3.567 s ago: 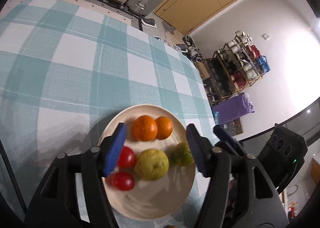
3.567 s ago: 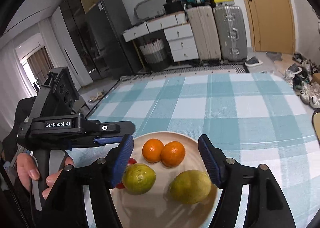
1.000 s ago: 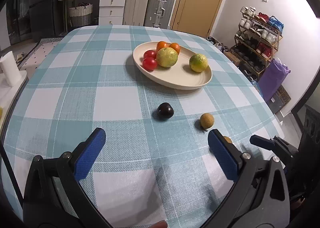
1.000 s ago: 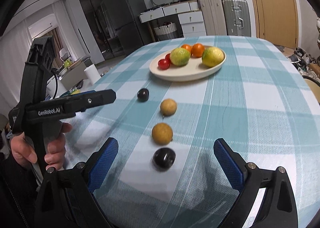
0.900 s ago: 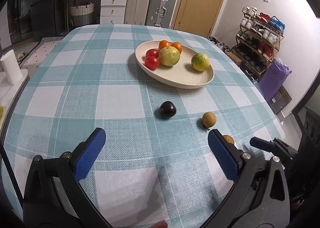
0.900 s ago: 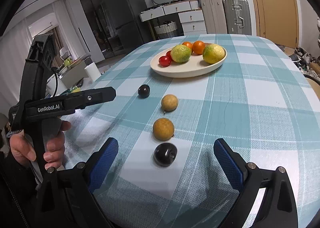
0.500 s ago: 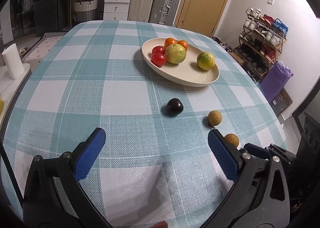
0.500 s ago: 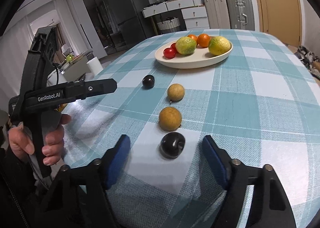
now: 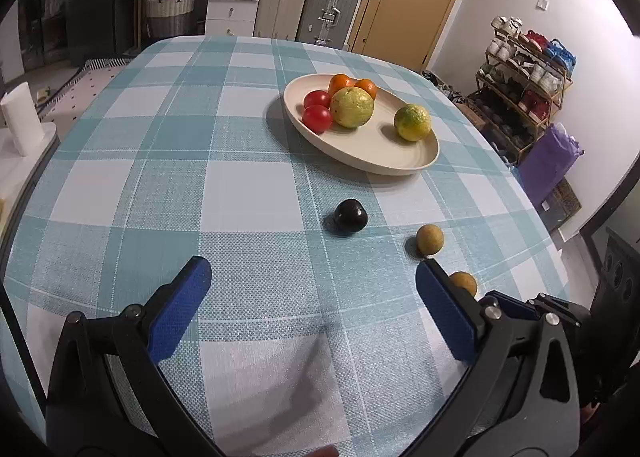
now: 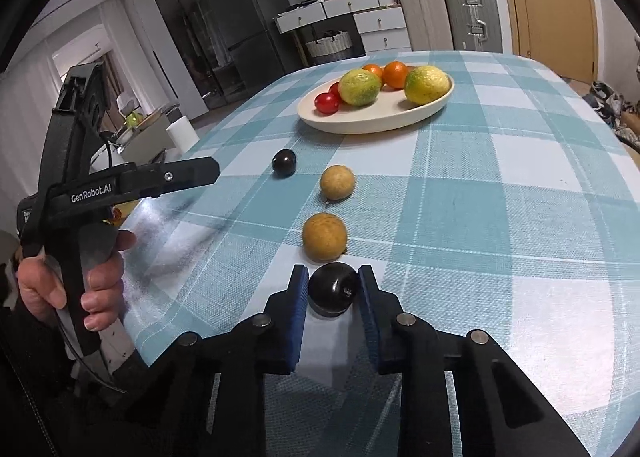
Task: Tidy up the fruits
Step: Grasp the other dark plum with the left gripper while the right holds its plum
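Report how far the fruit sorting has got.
Done: six fruits lie in the plate. In hand: the right gripper has just closed on the near dark fruit, still on the tablecloth. Left: the two tan fruits and the far dark fruit. The left gripper is open, holding nothing.

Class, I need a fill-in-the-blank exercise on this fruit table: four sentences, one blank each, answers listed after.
1. The right hand-held gripper is shut on a ____ fruit.
2. The plate holds ____ red tomatoes.
3. The left hand-held gripper is ____, with nothing between its pads.
4. On the tablecloth, outside the plate, lie ____ tan fruits.

Missing words: dark; two; open; two
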The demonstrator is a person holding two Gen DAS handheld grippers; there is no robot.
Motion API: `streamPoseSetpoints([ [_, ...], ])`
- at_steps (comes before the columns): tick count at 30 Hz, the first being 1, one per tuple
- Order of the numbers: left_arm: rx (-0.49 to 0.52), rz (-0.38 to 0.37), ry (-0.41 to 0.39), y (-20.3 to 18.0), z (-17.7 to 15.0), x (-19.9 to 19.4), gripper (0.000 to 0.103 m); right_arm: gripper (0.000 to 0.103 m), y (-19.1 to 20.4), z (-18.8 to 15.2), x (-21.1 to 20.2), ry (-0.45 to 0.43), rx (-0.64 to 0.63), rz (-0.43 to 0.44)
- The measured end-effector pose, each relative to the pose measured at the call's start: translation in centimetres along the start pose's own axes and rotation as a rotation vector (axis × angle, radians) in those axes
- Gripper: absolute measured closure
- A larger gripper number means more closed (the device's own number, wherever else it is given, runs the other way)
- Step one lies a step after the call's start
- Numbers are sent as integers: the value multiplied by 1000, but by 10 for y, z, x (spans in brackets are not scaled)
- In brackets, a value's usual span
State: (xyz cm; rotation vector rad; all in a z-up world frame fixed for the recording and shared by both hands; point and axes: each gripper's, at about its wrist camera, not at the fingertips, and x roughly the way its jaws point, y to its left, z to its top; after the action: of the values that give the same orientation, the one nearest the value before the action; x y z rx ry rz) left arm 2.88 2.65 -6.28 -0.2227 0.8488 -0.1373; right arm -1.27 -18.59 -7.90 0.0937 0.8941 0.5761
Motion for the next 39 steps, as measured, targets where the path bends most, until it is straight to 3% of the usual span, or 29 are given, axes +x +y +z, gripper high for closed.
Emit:
streamPoseSetpoints([
  [12,36,1,6,-10,17,11,1,78,-21,19,-16,-86,50,4],
  [19,86,22,52,-16,32,38,1,78,-35,39,-27,-133,65,15],
  [22,95,-3,104,-17,36,53,3,78,-40,47,-25,-137,70,20],
  [28,115,-40,130,-22,43,70,16,78,-44,62,-18,-130,72,36],
  [31,144,-34,144,-26,45,78,28,78,-44,68,-15,-131,72,60],
  [34,124,-66,168,-24,48,82,44,78,-45,73,-9,-126,67,57],
  [38,113,-124,201,-23,48,87,77,78,-50,76,-1,-112,82,56],
  [39,124,-130,200,-24,47,88,79,78,-51,77,0,-113,84,57],
])
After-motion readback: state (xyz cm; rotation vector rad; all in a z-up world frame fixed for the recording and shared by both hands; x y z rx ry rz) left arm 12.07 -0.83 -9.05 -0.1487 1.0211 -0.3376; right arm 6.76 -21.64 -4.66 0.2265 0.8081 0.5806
